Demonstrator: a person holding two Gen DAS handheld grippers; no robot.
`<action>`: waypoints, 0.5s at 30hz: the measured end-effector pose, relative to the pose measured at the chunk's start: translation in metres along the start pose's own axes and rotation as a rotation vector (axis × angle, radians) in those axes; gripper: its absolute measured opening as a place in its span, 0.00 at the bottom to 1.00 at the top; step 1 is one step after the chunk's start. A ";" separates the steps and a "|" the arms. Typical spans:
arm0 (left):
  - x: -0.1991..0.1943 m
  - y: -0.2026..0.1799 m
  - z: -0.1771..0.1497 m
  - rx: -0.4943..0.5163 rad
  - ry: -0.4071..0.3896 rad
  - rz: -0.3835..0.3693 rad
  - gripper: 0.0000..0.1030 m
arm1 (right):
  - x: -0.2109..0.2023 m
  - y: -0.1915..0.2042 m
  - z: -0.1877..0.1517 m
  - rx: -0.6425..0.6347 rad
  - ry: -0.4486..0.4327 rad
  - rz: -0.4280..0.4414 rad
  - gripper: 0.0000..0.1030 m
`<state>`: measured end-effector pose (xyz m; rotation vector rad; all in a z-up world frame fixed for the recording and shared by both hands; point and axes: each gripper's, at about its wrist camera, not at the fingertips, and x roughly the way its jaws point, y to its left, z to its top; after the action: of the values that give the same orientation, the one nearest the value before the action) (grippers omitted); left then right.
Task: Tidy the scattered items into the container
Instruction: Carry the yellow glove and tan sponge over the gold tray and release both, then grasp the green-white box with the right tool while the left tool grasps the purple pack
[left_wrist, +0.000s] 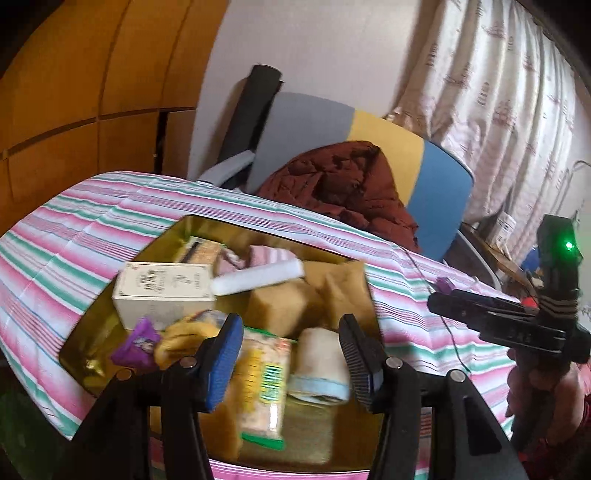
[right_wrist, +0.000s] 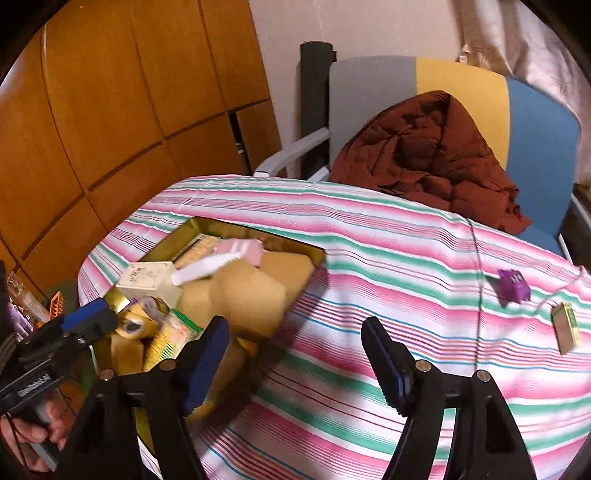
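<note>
Black jaws of your left gripper (left_wrist: 290, 360) stand released over the gold tin (left_wrist: 92, 332); your right gripper (right_wrist: 295, 360) is released too, above striped cloth (right_wrist: 369, 229). Farther right lies a purple packet (right_wrist: 512, 287).

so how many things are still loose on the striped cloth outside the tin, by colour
purple: 1, the small purple packet
green and tan: 1, the small flat box
total: 2

Both lie on the striped cloth, well to the right of the gold tin. A thin cord also runs across the cloth; not counted.
</note>
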<state>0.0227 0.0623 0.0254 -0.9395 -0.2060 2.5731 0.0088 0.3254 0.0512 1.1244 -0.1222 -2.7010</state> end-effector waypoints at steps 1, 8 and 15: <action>0.001 -0.004 -0.001 0.007 0.004 -0.006 0.53 | -0.001 -0.006 -0.002 0.004 0.003 -0.010 0.73; 0.011 -0.059 -0.006 0.112 0.036 -0.098 0.53 | -0.013 -0.059 -0.013 0.049 0.023 -0.106 0.73; 0.024 -0.111 -0.012 0.210 0.082 -0.173 0.53 | -0.028 -0.111 -0.018 0.050 0.038 -0.241 0.74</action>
<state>0.0485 0.1738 0.0317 -0.9053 0.0061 2.3396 0.0230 0.4398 0.0407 1.2797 -0.0507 -2.8977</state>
